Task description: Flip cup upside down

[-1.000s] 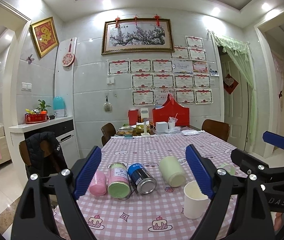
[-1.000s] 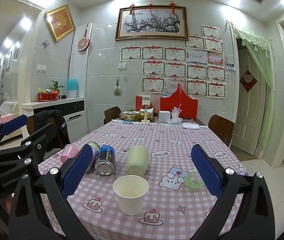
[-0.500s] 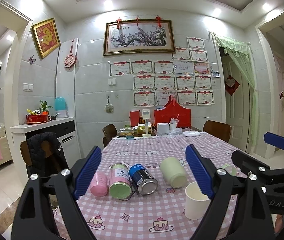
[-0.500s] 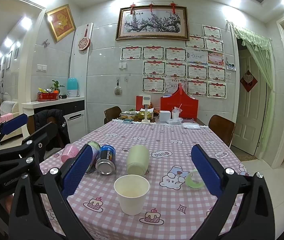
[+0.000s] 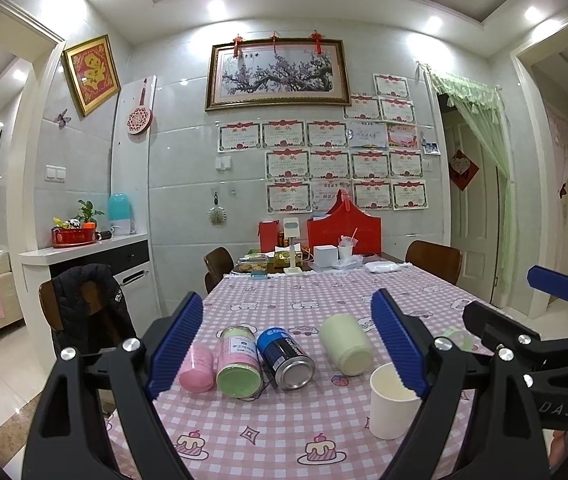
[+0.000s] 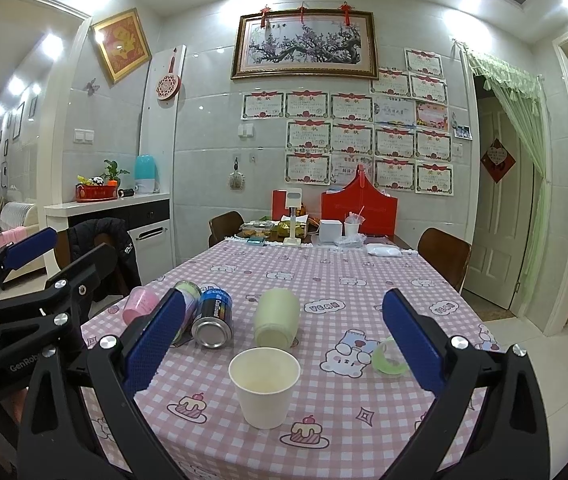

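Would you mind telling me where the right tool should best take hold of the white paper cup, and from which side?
Probably the side wall, about mid-height. The white paper cup stands upright, mouth up, centred before the open right tool. Come in level from the near side, one finger on each flank; that hold leaves room to roll the wrist and turn it over.

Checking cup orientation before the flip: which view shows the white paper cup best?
The right wrist view: the white paper cup stands upright, mouth up, unobstructed between the open fingers. In the left wrist view the cup is partly hidden behind the left gripper's right finger.
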`<act>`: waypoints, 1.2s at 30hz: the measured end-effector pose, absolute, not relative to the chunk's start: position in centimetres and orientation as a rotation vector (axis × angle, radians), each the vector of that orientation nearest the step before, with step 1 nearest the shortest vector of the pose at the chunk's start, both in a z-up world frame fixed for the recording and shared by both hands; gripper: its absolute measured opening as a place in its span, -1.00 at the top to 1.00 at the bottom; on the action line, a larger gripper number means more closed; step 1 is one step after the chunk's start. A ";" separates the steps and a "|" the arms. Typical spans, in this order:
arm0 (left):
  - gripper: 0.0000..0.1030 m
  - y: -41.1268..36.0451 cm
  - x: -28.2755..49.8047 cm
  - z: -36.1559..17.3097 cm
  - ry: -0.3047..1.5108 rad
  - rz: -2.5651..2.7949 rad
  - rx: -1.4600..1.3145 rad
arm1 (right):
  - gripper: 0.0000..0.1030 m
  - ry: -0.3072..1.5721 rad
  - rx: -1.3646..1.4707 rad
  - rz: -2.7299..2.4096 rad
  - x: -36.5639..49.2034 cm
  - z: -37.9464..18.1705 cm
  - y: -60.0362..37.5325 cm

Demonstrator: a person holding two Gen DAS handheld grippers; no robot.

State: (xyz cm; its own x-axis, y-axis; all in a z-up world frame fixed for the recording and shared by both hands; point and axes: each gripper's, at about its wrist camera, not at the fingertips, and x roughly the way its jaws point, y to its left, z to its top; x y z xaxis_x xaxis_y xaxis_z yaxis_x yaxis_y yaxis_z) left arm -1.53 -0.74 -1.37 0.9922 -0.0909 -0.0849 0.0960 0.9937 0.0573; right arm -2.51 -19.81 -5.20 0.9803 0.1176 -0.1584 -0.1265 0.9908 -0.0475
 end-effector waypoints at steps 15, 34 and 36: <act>-0.64 -0.7 -1.5 -1.7 0.087 -0.093 0.063 | -0.85 0.157 -0.058 0.123 -2.4 -5.2 -19.9; -0.64 -0.8 -1.3 -2.1 0.090 -0.094 0.065 | -0.85 0.162 -0.055 0.123 -2.3 -5.7 -20.1; -0.64 -0.8 -1.3 -2.2 0.090 -0.093 0.065 | -0.85 0.164 -0.055 0.122 -2.2 -5.9 -20.1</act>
